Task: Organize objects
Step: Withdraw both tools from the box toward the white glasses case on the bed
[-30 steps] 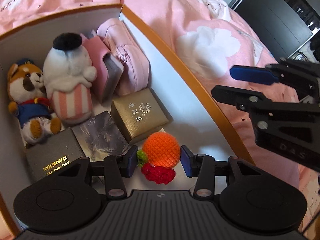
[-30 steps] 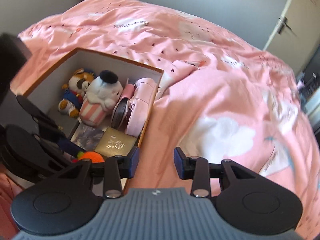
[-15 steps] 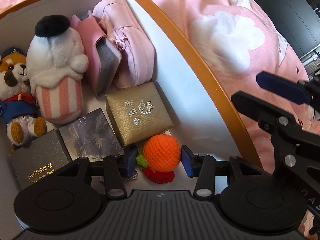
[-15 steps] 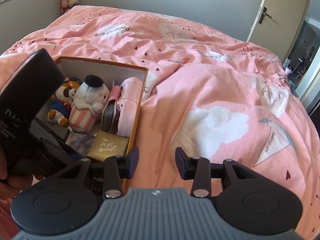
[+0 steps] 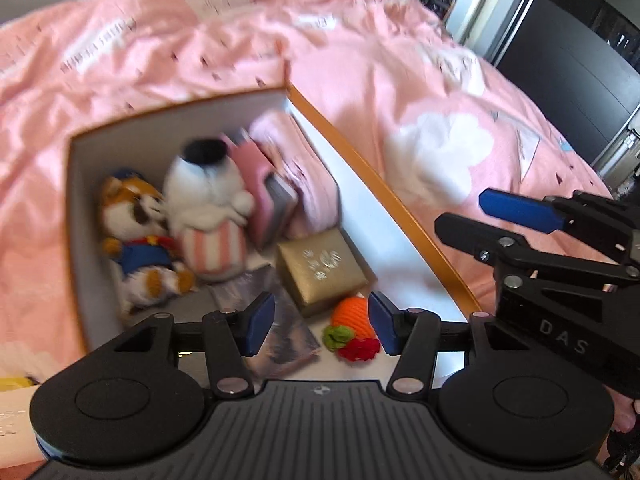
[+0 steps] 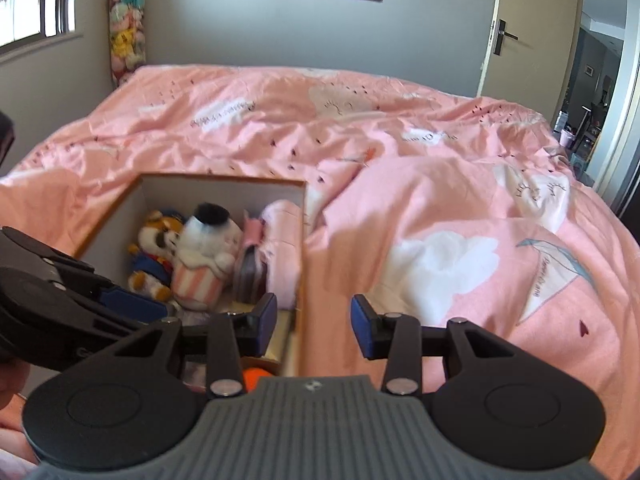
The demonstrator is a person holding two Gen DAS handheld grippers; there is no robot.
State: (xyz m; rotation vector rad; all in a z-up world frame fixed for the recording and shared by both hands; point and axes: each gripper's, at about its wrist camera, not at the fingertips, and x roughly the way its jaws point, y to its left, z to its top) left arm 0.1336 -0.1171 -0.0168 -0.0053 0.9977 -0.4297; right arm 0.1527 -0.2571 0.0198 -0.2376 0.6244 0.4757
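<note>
Left wrist view: left tool [image 5: 316, 330] sits over the near end of the box [image 5: 384, 192], jaws opening, wide apart. The crochet orange [image 5: 354, 314] lies on the box floor between the pads but neither pad touches it, so it is released, in the near right corner just beside the gold box [image 5: 322, 270]. Frame is motion-blurred. Right tool [image 5: 496, 216] is at the right, over the bed [image 5: 360, 60], outside the box's right wall, nothing in it.

Count in box: 2 plush toys, namely the tiger plush [image 5: 138, 236] far left and the cupcake plush [image 5: 212, 216] next to it; 2 pink pouches [image 5: 296, 172] against the far right wall; 1 gold box; 1 silver flat box [image 5: 280, 344]; 1 orange. More may be hidden under the tool body.

Right wrist view: right tool [image 6: 314, 326] partly open, empty, pads straddling the box's right wall [image 6: 302, 248] in the image but above it as far as I can tell. Left tool [image 6: 132, 304] shows at the left edge over the box. Only a sliver of the orange [image 6: 254, 378] shows behind the finger link. 1 bed, 1 door [image 6: 532, 28] far right.

Risks, my read:
- a pad could clip the orange on the way out and roll it off its spot, since it is round and soft
- right tool is close to the box wall; a sideways move could shove the box across the soft bedding
- the two tools are near each other and could collide if both head for the same corner
</note>
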